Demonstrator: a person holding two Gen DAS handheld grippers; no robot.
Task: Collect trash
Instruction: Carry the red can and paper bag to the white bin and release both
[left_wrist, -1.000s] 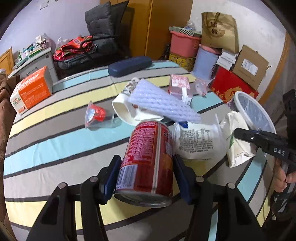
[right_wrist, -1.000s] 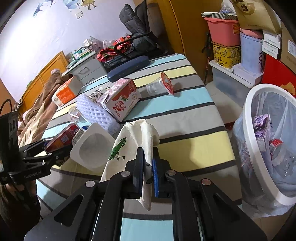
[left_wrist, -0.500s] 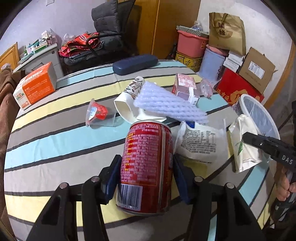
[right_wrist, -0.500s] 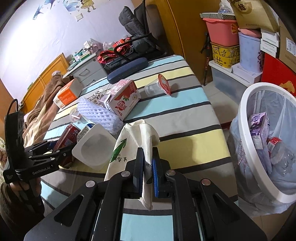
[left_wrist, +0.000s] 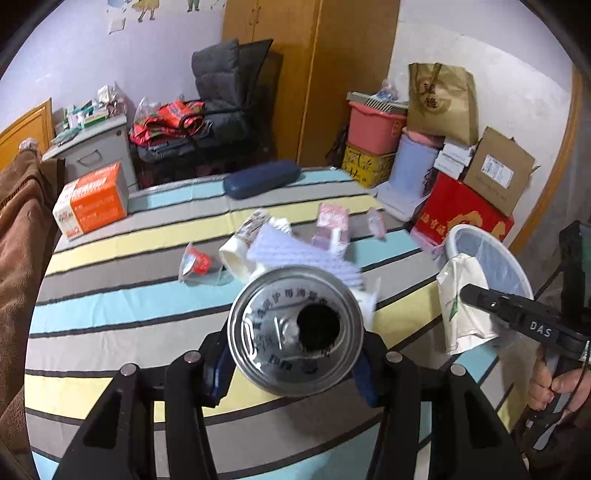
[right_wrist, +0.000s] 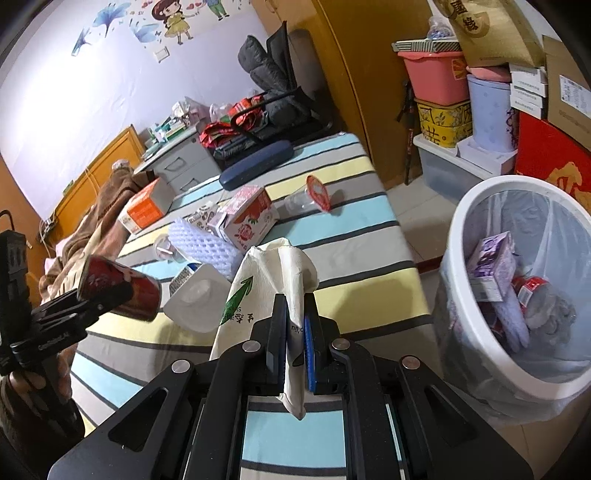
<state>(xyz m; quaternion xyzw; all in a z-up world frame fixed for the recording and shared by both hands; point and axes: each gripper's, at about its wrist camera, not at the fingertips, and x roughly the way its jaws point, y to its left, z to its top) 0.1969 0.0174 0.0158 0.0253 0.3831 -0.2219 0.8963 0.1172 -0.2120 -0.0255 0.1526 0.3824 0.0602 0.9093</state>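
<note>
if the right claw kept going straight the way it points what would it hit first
Probably the striped table: the right claw, shut on the white paper bag, points over it, left of the trash bin. Depth unclear.

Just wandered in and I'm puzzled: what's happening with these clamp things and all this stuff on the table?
A person is clearing trash off a striped table with two hand-held grippers. The left gripper has its jaws shut on a red can, lifted and tipped. The right gripper pinches a crumpled paper bag near the white trash bin, which already holds some trash. Cartons and cups remain on the table.
</note>
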